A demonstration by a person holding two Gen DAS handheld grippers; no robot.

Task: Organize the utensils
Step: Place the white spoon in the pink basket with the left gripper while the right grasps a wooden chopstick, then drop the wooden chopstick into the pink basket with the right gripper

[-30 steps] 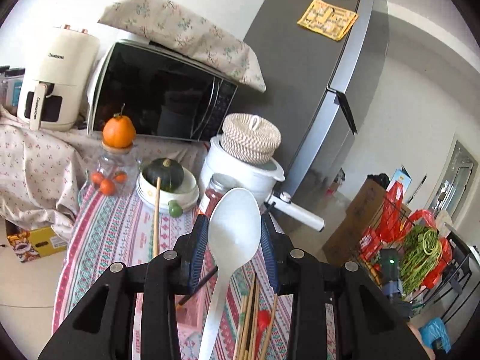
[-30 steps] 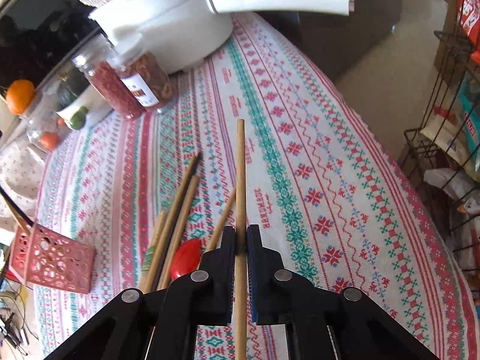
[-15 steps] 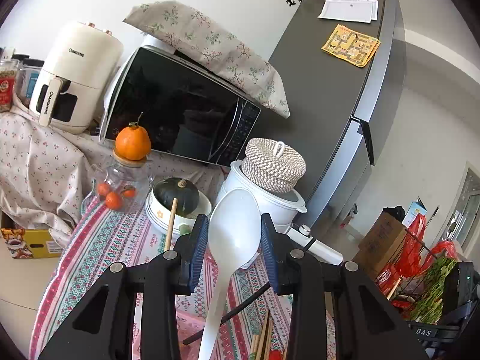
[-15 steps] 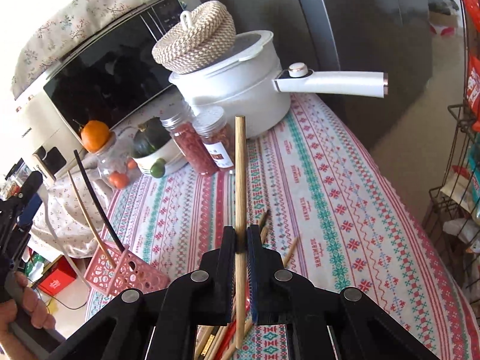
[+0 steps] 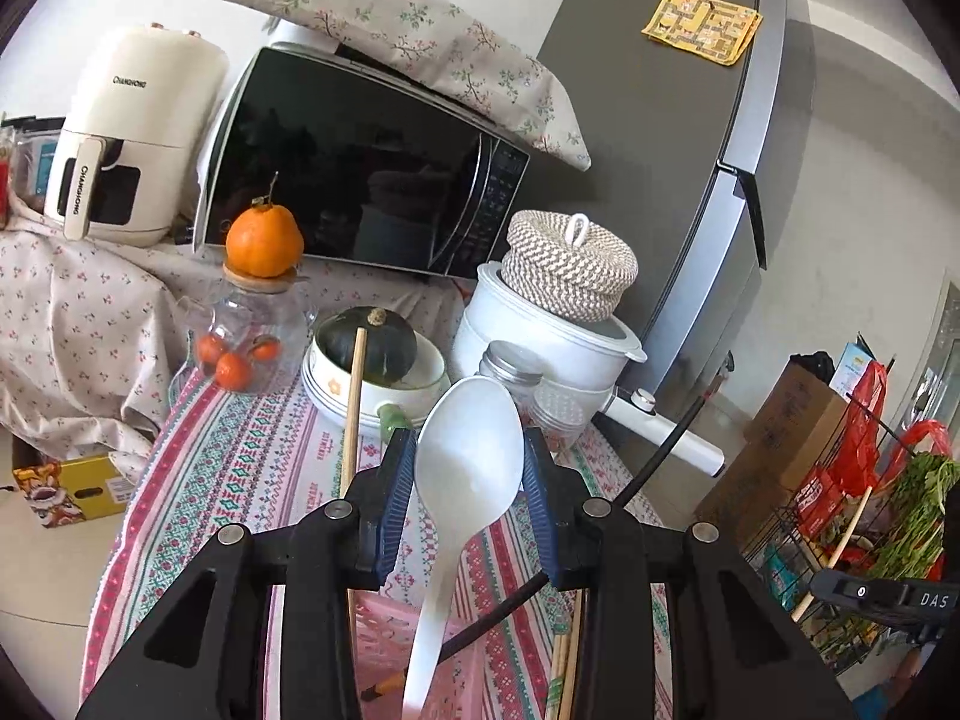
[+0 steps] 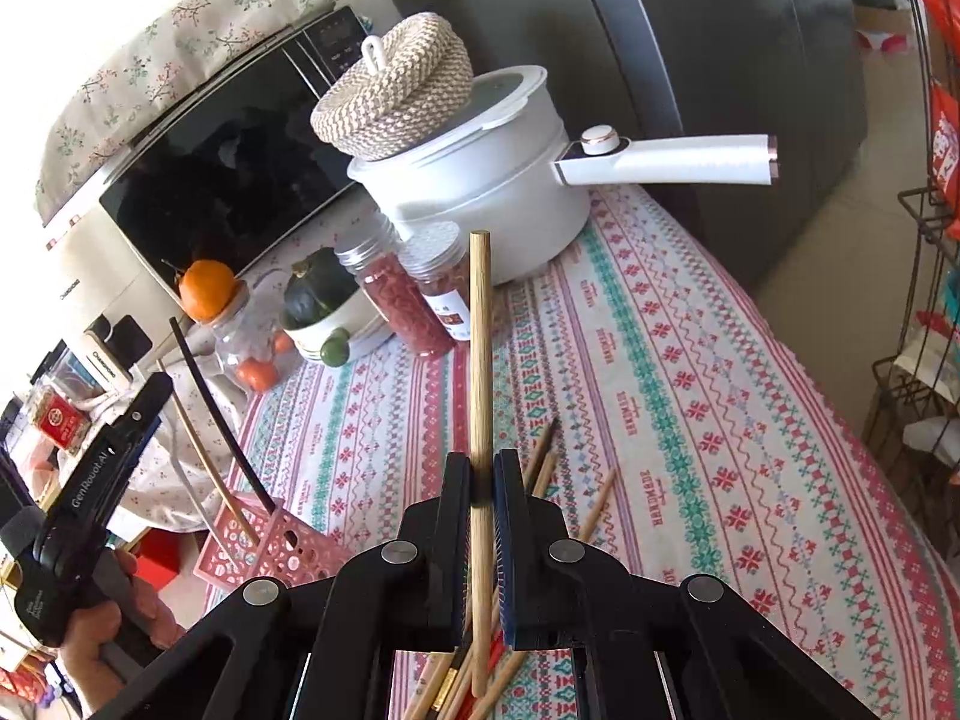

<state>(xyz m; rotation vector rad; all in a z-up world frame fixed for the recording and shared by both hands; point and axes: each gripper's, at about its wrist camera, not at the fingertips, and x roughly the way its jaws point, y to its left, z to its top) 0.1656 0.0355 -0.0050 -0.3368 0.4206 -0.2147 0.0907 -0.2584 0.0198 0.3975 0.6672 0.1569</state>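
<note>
My left gripper (image 5: 469, 480) is shut on a white plastic spoon (image 5: 468, 474), bowl up, held above a pink perforated utensil basket (image 5: 420, 654). The basket holds a wooden chopstick (image 5: 354, 414) and a black chopstick (image 5: 654, 462). My right gripper (image 6: 480, 480) is shut on a wooden chopstick (image 6: 480, 360), held upright above the table. Several loose chopsticks (image 6: 552, 468) lie on the patterned tablecloth below it. The basket (image 6: 264, 546) shows at the left in the right wrist view, next to the left gripper's body (image 6: 90, 480).
A white pot (image 6: 480, 180) with a long handle (image 6: 672, 162) and woven lid stands at the back. Two spice jars (image 6: 414, 300), a bowl with a green squash (image 5: 372, 354), a jar topped by an orange (image 5: 258, 288), a microwave (image 5: 360, 162) and a wire rack (image 6: 918, 300) surround the table.
My right gripper has lifted the wooden chopstick off the table and tilted upward. My left gripper with the spoon has shifted slightly over the basket.
</note>
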